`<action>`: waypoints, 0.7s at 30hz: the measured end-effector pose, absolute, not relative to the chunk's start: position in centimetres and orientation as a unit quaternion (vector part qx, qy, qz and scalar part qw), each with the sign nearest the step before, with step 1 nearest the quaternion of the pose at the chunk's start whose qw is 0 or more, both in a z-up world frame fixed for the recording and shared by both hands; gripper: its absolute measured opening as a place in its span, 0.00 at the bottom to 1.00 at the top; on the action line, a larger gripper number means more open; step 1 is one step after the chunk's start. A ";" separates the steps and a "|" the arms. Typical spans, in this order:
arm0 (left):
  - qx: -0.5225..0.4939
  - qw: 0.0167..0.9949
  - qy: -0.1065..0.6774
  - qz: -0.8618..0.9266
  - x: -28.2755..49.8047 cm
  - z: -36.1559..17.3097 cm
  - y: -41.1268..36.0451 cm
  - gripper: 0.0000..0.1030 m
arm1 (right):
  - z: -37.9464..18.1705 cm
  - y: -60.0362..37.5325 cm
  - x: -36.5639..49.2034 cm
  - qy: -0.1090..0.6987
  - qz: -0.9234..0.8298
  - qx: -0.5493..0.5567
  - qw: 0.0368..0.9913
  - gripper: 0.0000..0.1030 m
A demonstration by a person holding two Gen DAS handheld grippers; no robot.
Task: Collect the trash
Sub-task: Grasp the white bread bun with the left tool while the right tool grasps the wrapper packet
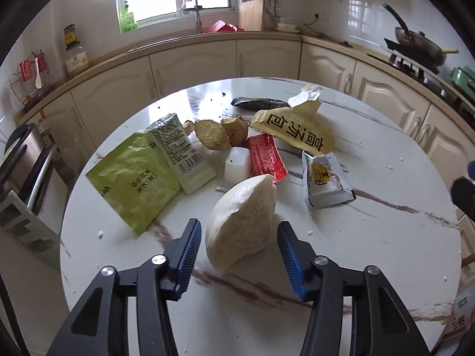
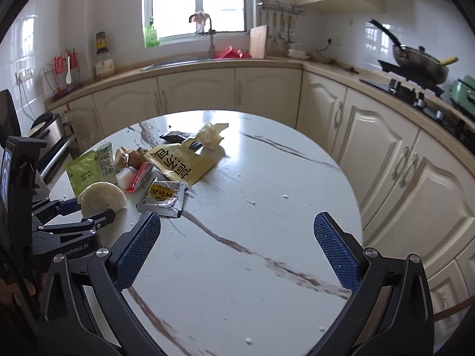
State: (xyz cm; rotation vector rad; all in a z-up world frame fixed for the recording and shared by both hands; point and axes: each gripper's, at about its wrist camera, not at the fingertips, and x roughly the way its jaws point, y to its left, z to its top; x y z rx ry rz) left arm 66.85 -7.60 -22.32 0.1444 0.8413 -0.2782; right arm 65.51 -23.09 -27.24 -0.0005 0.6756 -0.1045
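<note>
A half steamed bun [image 1: 242, 222] lies on the round marble table [image 1: 371, 237]. My left gripper [image 1: 239, 250] is open, its jaws on either side of the bun without touching it. Behind the bun lie a green packet [image 1: 133, 178], a red sachet [image 1: 265, 157], a yellow bag [image 1: 297, 129], a silver sachet [image 1: 325, 179], a white cube [image 1: 237, 163], ginger pieces [image 1: 221, 132] and a dark wrapper [image 1: 258, 103]. My right gripper [image 2: 237, 237] is open and empty over bare table [image 2: 252, 252]. The bun [image 2: 102, 197] and left gripper [image 2: 86, 210] show at its left.
Cream cabinets and a counter [image 2: 225, 62] curve behind the table, with a sink, cutting board [image 2: 257, 41], jar and a wok [image 2: 421, 59] on the stove. A metal bin [image 1: 20, 160] stands left of the table. White crumbs dot the tabletop.
</note>
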 end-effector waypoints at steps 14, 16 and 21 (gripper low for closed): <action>0.046 0.910 0.378 -0.164 65.8 -22.0 -0.7 0.34 | -33.1 -16.5 77.6 0.452 0.009 -0.011 0.892 0.96; 0.039 0.910 0.377 -0.166 65.6 -22.1 0.3 0.34 | -33.6 -16.6 77.8 0.454 0.004 -0.004 0.891 0.90; 0.025 0.914 0.370 -0.167 64.8 -22.0 2.9 0.34 | -33.2 -17.0 77.0 0.447 -0.003 -0.013 0.895 0.50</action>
